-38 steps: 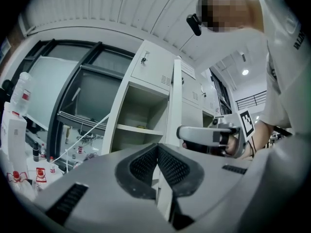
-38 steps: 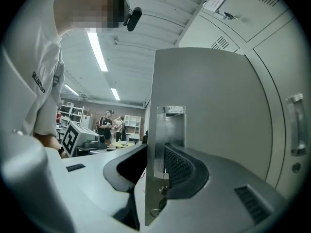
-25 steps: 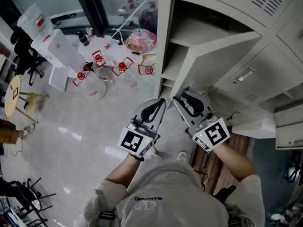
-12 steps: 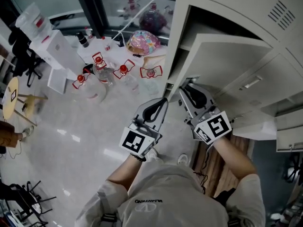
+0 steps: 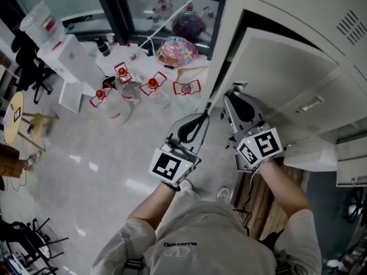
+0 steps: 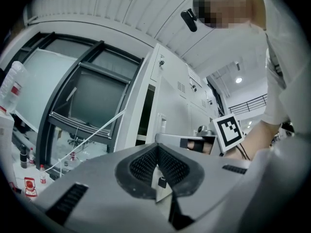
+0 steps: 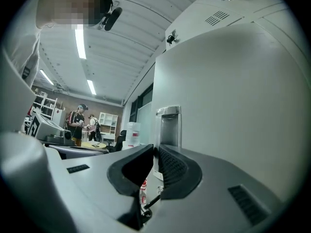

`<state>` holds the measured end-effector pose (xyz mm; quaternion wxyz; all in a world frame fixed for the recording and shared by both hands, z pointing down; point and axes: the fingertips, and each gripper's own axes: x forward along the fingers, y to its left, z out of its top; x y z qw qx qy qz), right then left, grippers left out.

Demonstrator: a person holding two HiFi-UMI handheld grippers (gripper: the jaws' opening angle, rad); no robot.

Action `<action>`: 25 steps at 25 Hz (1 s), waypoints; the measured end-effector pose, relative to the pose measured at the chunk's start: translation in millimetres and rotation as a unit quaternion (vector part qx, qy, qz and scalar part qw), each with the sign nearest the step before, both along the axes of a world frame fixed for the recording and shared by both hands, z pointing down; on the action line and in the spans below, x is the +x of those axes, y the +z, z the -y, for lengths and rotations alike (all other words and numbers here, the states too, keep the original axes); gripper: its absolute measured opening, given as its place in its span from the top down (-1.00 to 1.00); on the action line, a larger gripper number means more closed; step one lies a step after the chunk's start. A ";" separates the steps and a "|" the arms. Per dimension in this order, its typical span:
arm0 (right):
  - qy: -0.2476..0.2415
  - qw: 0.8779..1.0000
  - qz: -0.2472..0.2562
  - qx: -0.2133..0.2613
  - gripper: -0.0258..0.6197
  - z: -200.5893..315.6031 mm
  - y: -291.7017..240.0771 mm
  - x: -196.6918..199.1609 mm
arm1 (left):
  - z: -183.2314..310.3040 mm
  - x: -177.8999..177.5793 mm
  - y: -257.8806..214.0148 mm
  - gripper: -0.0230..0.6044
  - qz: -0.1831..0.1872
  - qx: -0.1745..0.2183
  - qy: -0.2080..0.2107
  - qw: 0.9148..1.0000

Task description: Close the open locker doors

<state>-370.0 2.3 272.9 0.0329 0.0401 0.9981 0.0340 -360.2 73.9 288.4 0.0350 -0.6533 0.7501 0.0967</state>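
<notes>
A grey locker door (image 5: 275, 62) stands partly open at the right of the head view, with only a dark slit of the compartment (image 5: 241, 24) showing. My right gripper (image 5: 230, 94) sits at the door's free edge. In the right gripper view the door panel (image 7: 238, 101) fills the right side, and a chrome latch (image 7: 168, 123) stands just beyond the right gripper (image 7: 155, 148). Its jaws have just been closing to a thin slit with nothing between them. My left gripper (image 5: 204, 117) is shut and empty, just left of the door edge; in its own view the left gripper (image 6: 156, 147) points at the locker bank (image 6: 170, 106).
Closed locker doors with a handle (image 5: 312, 103) lie right of the open one, and a pale panel (image 5: 312, 153) juts out lower down. Bottles with red labels (image 5: 123, 79), a colourful bag (image 5: 176, 49), white boxes (image 5: 63, 62) and a round stool (image 5: 16, 116) crowd the floor at left.
The door has swung further toward the locker, hiding the shelves inside. Both grippers have moved up and right in the head view, and the right jaws have narrowed.
</notes>
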 end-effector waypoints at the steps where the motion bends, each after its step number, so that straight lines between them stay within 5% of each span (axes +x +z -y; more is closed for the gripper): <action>1: 0.004 1.000 0.001 0.000 0.79 1.1 -0.2 -2.0 | 2.1 -1.2 -0.3 0.94 0.000 0.000 0.001 1.000; 25: 0.091 0.996 -0.018 -0.015 0.80 28.5 -1.2 -37.4 | 44.3 -39.2 -3.5 0.94 0.014 -0.020 -0.006 1.000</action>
